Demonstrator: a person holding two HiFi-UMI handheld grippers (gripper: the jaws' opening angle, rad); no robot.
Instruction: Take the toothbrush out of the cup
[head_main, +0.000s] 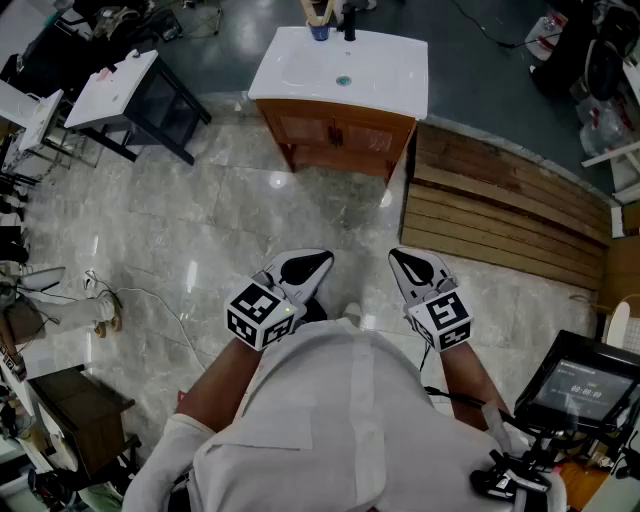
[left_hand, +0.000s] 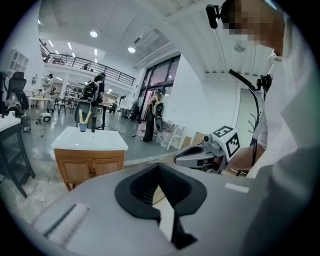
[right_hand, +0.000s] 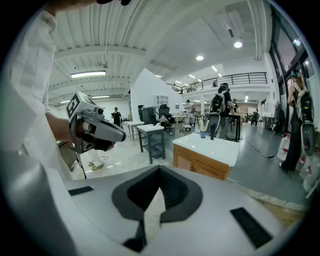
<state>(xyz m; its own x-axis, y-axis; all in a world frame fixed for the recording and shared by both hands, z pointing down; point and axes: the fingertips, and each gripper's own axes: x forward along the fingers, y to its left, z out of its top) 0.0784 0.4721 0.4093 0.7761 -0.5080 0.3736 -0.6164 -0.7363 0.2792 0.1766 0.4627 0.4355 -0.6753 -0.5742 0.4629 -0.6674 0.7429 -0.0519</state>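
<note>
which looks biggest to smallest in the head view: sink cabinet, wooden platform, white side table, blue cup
1. sink cabinet and wooden platform, too alike to rank
2. white side table
3. blue cup

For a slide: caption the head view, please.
Left gripper and right gripper, shut and empty, face a washstand whose blue cup holds the toothbrush.

Marble floor (head_main: 200, 210); wooden vanity cabinet (head_main: 335, 135); ceiling lights (right_hand: 90, 74).

cup (head_main: 319, 32) showing up blue | sink top (head_main: 385, 75) looking plain white | cabinet (head_main: 335, 130) glowing orangey-brown wood | floor (head_main: 200, 220) doing grey marble veining | left gripper (head_main: 322, 260) and right gripper (head_main: 397, 256) cubes wearing black-and-white squares
</note>
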